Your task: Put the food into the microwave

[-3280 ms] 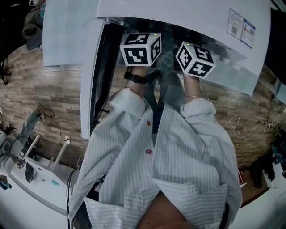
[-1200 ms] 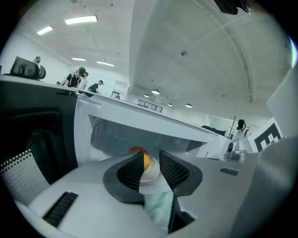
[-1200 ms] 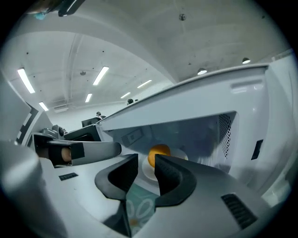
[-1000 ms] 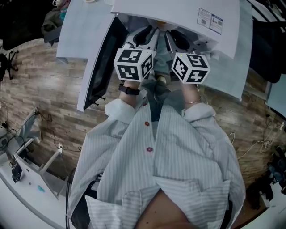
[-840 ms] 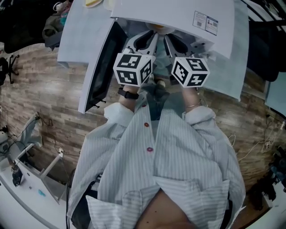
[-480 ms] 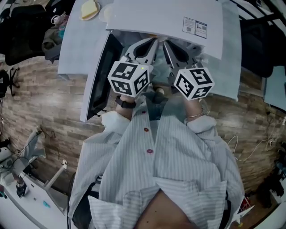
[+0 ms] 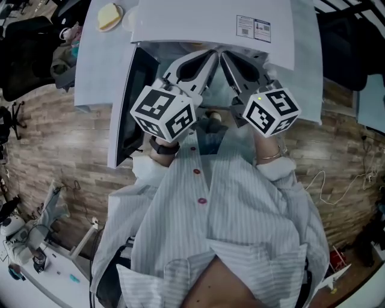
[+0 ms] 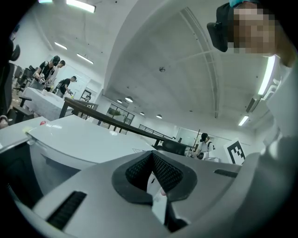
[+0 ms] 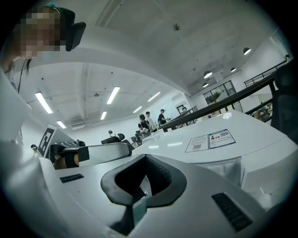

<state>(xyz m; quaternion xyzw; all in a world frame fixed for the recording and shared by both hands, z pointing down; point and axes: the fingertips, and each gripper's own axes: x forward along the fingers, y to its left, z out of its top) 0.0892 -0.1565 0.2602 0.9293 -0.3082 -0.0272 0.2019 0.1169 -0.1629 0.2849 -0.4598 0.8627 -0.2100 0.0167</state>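
Both left gripper (image 7: pixel 207 57) and right gripper (image 7: pixel 225 57) are shut on nothing, the microwave door (image 7: pixel 129 102) is open, and food (image 7: pixel 108 16) waits at the table's (image 7: pixel 96 66) far edge.

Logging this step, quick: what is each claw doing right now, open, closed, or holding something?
Left claw: closed, holding nothing.
Right claw: closed, holding nothing.

The person wears a pale, finely striped shirt (image 7: pixel 240 204) with small red buttons (image 7: pixel 197 171) and turned-back cuffs, a black watch strap (image 7: pixel 161 146) on the left wrist, a thin bracelet (image 7: pixel 269 156) on the right.
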